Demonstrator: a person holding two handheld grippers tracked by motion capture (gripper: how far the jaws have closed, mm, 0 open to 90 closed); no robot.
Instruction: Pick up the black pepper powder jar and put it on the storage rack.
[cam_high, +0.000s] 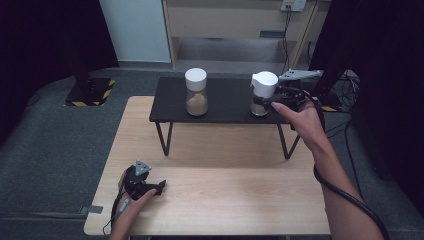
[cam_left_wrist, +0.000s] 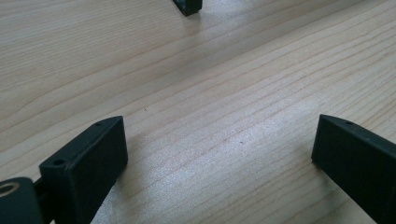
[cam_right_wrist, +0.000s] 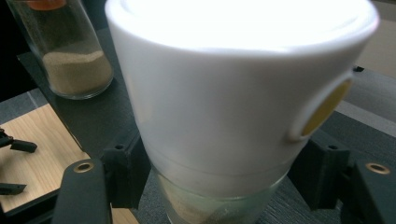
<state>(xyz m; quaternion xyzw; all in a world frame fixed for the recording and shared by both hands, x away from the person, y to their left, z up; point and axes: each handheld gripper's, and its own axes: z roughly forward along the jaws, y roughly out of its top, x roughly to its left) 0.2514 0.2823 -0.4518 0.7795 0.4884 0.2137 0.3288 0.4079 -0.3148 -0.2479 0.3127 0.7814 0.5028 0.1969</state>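
A glass jar with a wide white cap (cam_high: 262, 92) stands at the right end of a low black shelf (cam_high: 225, 102). My right gripper (cam_high: 272, 101) comes in from the right and is shut on it. In the right gripper view the jar (cam_right_wrist: 233, 93) sits between the two black jaws (cam_right_wrist: 219, 186), which press on the glass just under the cap; a yellow spot marks the cap's side. A second white-lidded jar (cam_high: 196, 92) holding tan powder stands upright at the shelf's middle left (cam_right_wrist: 70, 51). My left gripper (cam_high: 159, 186) rests open on the wooden table (cam_high: 225, 195), with nothing between its jaws (cam_left_wrist: 219, 154).
The black shelf stands on thin legs (cam_high: 165, 137) at the back of the table; one leg's foot (cam_left_wrist: 188, 5) shows in the left gripper view. A cable (cam_high: 345, 192) trails from my right gripper along the forearm. Grey floor surrounds the table.
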